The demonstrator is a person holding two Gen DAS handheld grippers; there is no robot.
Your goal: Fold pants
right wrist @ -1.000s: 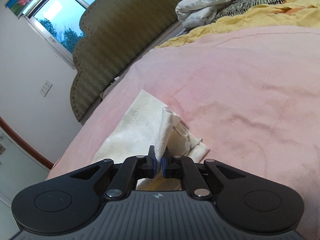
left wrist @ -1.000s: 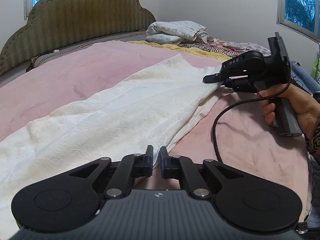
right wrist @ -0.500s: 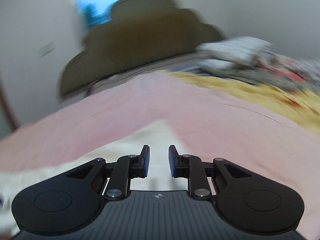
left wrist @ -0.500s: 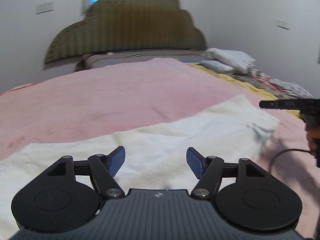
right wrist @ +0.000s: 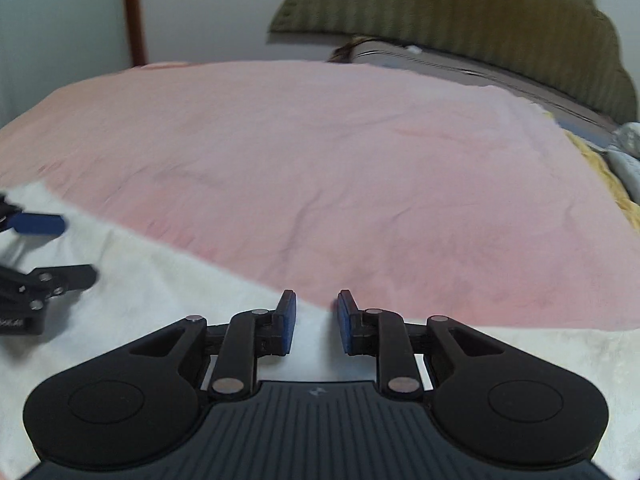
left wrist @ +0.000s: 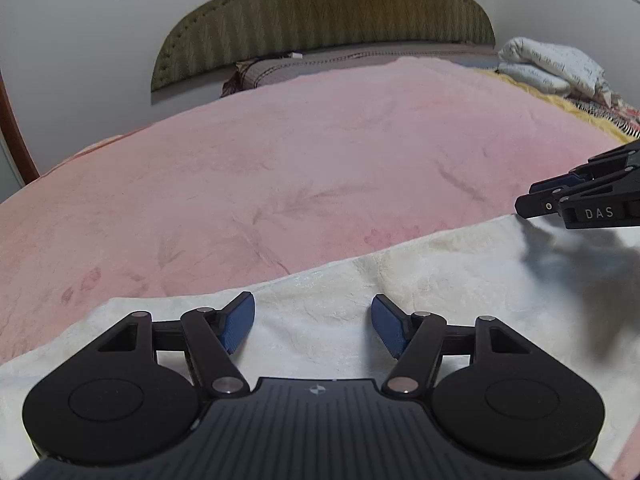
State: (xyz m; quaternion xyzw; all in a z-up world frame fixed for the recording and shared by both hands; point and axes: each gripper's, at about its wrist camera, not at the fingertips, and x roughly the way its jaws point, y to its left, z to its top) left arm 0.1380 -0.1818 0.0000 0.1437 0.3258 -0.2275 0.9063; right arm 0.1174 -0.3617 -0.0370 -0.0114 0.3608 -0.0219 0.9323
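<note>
Here, the left gripper (left wrist: 313, 326), jaws wide apart, and the right gripper (right wrist: 313, 322), jaws slightly apart, hover over one pair of cream pants (left wrist: 420, 280) lying flat beneath both on one pink blanket (left wrist: 300, 160). The next fold likely needs both grippers to pinch the far edge just ahead of their fingers, evenly.
</note>
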